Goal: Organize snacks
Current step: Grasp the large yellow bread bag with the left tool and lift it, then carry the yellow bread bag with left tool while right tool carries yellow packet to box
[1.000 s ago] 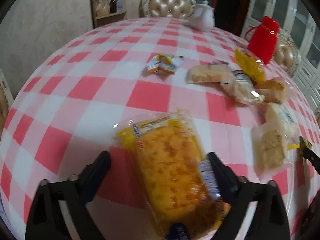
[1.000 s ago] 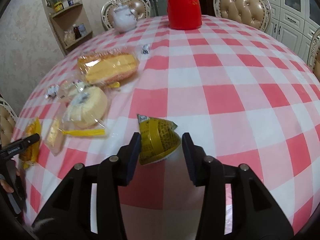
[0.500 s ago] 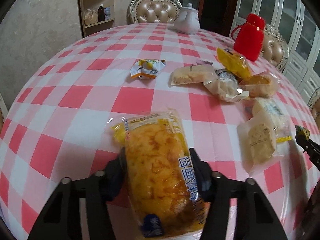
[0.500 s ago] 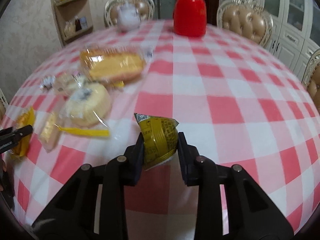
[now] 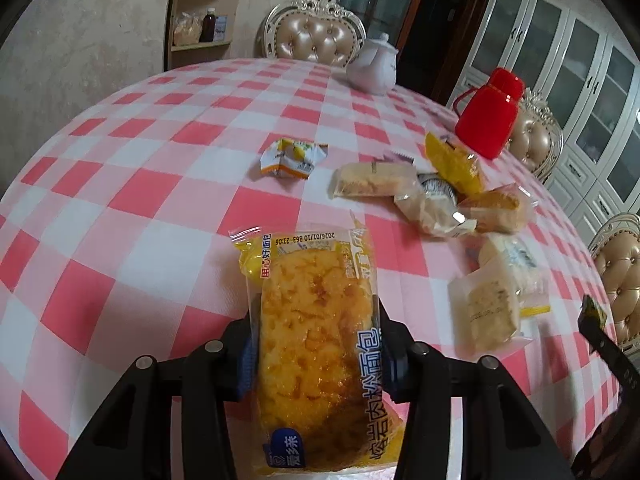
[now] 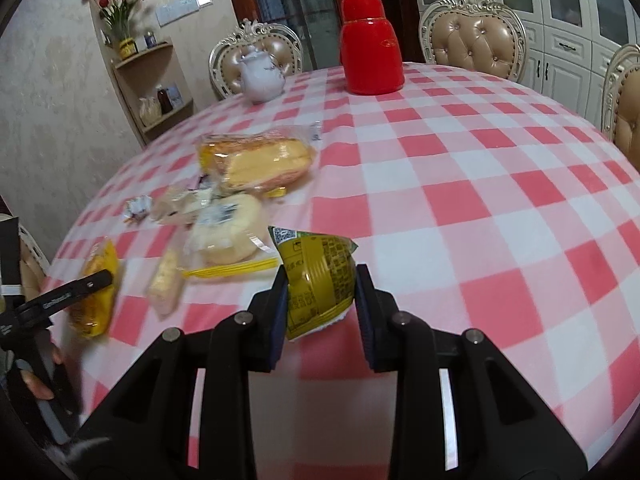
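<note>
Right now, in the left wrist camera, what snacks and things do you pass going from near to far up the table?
Bread packet in the left claw → small orange-and-white wrapper → white teapot → padded chair.

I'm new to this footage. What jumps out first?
Each claw grips a snack: the left claw a yellow bread pack, the right claw a green packet. A red flask stands at the far edge of the checked table, with more snacks scattered left.
</note>
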A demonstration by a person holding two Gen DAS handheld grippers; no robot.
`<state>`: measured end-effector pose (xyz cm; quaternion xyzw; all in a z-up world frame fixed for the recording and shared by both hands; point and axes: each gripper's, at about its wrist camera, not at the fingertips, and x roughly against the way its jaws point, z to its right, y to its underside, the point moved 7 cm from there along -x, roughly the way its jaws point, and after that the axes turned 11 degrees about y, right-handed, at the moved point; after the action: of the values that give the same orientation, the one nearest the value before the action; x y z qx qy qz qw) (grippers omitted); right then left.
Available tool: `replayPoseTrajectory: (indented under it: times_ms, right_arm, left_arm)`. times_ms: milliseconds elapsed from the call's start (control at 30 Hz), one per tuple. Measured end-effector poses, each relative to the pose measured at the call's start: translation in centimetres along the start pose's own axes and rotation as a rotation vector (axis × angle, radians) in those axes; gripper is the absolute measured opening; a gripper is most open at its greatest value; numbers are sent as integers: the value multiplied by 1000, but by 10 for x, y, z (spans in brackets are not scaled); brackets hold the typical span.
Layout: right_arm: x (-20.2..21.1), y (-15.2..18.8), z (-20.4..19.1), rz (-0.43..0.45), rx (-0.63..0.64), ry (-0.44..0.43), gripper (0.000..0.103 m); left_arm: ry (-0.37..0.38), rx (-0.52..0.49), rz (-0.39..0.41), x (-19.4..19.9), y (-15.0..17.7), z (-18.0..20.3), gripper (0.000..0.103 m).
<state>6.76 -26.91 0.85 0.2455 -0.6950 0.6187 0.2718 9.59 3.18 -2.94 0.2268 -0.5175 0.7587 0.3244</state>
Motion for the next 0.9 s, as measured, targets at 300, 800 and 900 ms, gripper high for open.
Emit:
replayPoseTrajectory:
  times_ms: [300,800,900]
  right_arm:
    - [16,24,-39,-7,-4,-46,35]
    - [46,54,-99,6,32,-142,35]
    - [54,62,-117,6,43,-180,35]
  left_arm:
    - [2,7,38,13,2,5,49]
    - [-21,-89,92,100,11,-1,48]
    - [-26,-103,111,121,15,-5,48]
